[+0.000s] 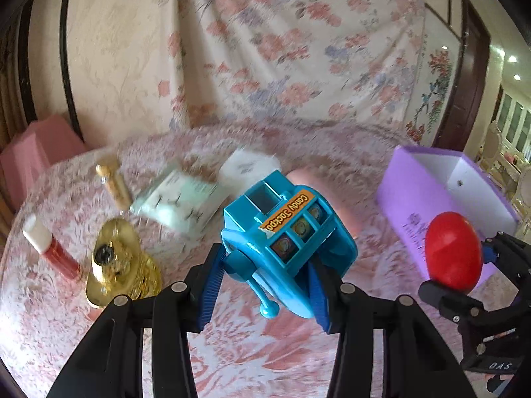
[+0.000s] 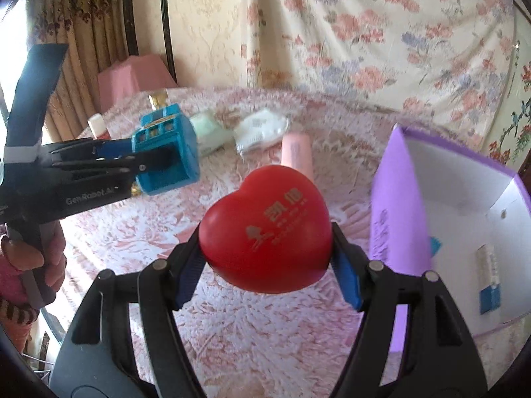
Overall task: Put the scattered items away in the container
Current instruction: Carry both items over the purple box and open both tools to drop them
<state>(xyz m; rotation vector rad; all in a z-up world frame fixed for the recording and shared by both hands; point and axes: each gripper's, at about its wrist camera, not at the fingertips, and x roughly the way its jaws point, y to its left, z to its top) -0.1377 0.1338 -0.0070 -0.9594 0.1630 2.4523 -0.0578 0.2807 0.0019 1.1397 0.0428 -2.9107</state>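
A blue plastic toy slot machine is pinched by the left gripper; a red foam heart is clamped by the right gripper, beside the purple cardboard box.

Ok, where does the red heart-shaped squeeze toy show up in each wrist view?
Left wrist view: the red heart-shaped squeeze toy is at the right edge, seen edge-on in the right gripper.
Right wrist view: it fills the centre, gripped between the blue pads.
Shared landmark: the purple open box, just right of the heart in both.
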